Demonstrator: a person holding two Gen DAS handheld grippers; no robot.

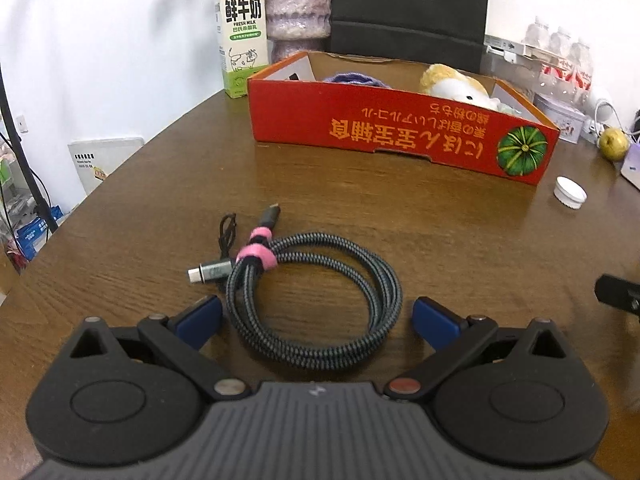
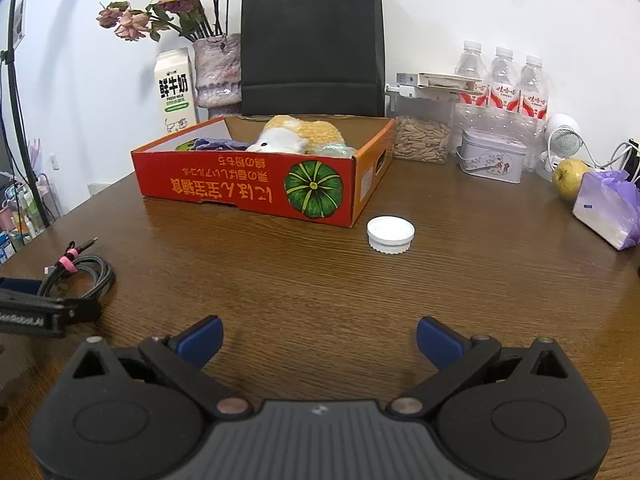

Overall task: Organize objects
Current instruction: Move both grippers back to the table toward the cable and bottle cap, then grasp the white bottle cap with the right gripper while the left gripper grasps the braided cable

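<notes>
Table [image 1: 440, 240]: brown wood grain, fills the middle and lower frame in both views.

Red cardboard box [image 1: 400, 136]: upper centre of the left wrist view, open top, already holding a plush toy [image 1: 456, 84] and something purple. Judged to be the drop point.

Coiled braided cable [image 1: 316, 300]: lies flat on the table at lower centre of the left wrist view, bound by a pink strap [image 1: 256, 258]; two plug ends stick out loose at its left.

Left tool [image 1: 316, 316]: jaws wide, straddling the coil's near arc, nothing held.

Right tool [image 2: 318, 338]: jaws wide, empty, over bare table at lower centre of its view.

White cap [image 2: 391, 234]: on the table just beside the box's right corner.

Risks, judged:
- Closing across the whole coil may only squash the loops; cable slips out on the lift.
- Dangling plugs may catch the box's front wall.
- Coil may slide on the smooth table.
</notes>
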